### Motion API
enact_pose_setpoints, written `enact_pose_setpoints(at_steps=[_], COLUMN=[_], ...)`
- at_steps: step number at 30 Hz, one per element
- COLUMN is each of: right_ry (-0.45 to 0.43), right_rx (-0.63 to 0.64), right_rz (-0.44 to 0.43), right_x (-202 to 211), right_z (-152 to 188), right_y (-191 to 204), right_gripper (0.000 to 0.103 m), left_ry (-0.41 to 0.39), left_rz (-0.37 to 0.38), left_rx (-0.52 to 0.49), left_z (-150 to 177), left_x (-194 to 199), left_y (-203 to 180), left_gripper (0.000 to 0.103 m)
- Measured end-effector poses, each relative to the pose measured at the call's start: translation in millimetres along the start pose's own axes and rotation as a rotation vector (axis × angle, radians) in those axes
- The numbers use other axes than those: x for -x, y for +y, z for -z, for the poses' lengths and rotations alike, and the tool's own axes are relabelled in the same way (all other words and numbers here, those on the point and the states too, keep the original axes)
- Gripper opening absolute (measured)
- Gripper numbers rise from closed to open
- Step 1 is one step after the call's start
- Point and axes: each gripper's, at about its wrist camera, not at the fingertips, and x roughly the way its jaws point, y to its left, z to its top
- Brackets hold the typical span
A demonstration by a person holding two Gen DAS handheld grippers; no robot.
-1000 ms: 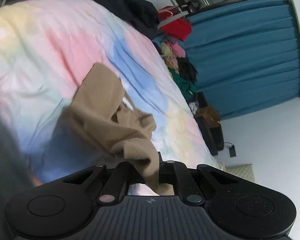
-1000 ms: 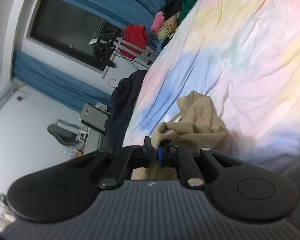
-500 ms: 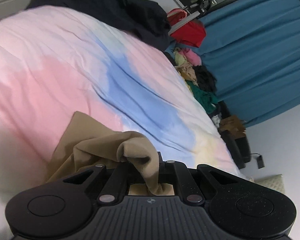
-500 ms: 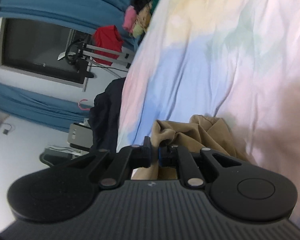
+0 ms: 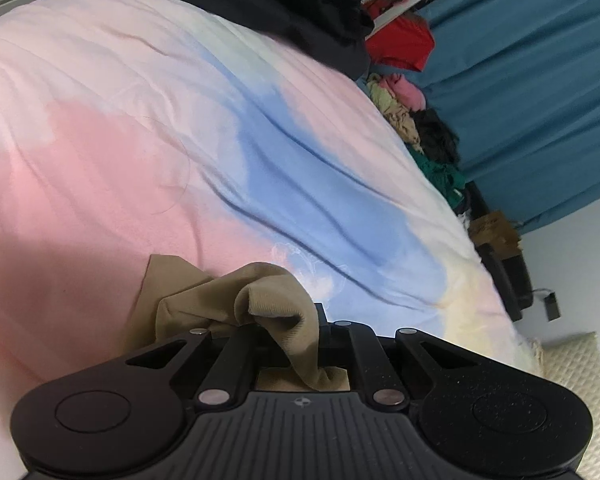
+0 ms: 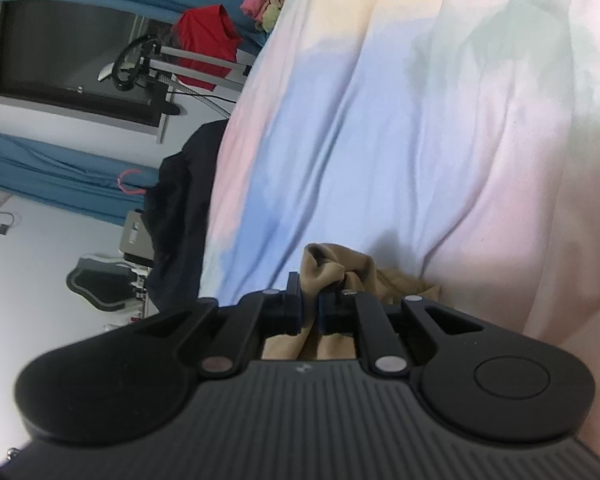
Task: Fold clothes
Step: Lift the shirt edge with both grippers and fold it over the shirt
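A tan garment lies bunched low over the pastel tie-dye bedspread. My left gripper is shut on a fold of it, and the cloth drapes down between the fingers toward the camera. In the right wrist view the same tan garment bulges up from my right gripper, whose blue-padded jaws are shut on another fold. The rest of the garment is hidden behind both gripper bodies.
A dark garment heap sits at the bed's far edge. A red top hangs on a rack before blue curtains. Mixed clothes are piled along the bed's side, and a cream cushion lies near the right edge.
Both grippers have sunk toward the bed with the tan garment, which now shows less cloth ahead of the fingers and lies closer to the bedspread.
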Motion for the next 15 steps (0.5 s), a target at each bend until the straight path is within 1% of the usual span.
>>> enact_pose_setpoints(at_steps=[2,4,5,6,7,8,9,10,11,12,14,15], right_ry=[-0.001,-0.003,-0.005,-0.010,-0.014,-0.017,-0.020,-0.025,-0.029,-0.024,-0.029,-0.042], right_rx=[-0.015,0.000,0.015,0.037,0.057,0.077,0.094,0.118,0.146,0.194,0.301,0.352], right_rz=[-0.009,-0.011,-0.012,-0.019,-0.038,-0.077,-0.118,-0.154,-0.186,-0.200,-0.229,-0.216], right_x=[0,2,5,8,12,17,20,24,28,31,38,40], right_z=[0,1,2,4,6,8,10,13,16,20,29,34], right_y=[-3,1,4,8,12,17,21,27,34,42,56,62], right_gripper=[0.012,0.013,0.015,0.021,0.031,0.060,0.075,0.091,0.090,0.091,0.089,0.089], left_ry=[0.002,-0.004,-0.011,-0.018,-0.025,-0.030,-0.041,-0.059,-0.077,-0.090,-0.099,-0.114], left_rz=[0.002,0.009,0.014,0.018,0.028,0.038,0.045,0.050,0.058,0.068,0.053,0.029], left_rx=[-0.008,-0.024,-0.037,-0.051,-0.069,-0.088,-0.115,-0.150,-0.176,-0.199,-0.282,-0.333], left_z=[0,2,3,5,7,9,10,13,16,19,26,30], left_x=[1,6,10,14,18,22,27,33,38,42,45,45], left_y=[-2,-4,-7,-10,-13,-18,-23,-30,-35,-40,-51,-55], left_gripper=[0.008,0.010,0.013,0.017,0.029,0.047,0.056,0.071,0.084,0.089,0.090,0.091])
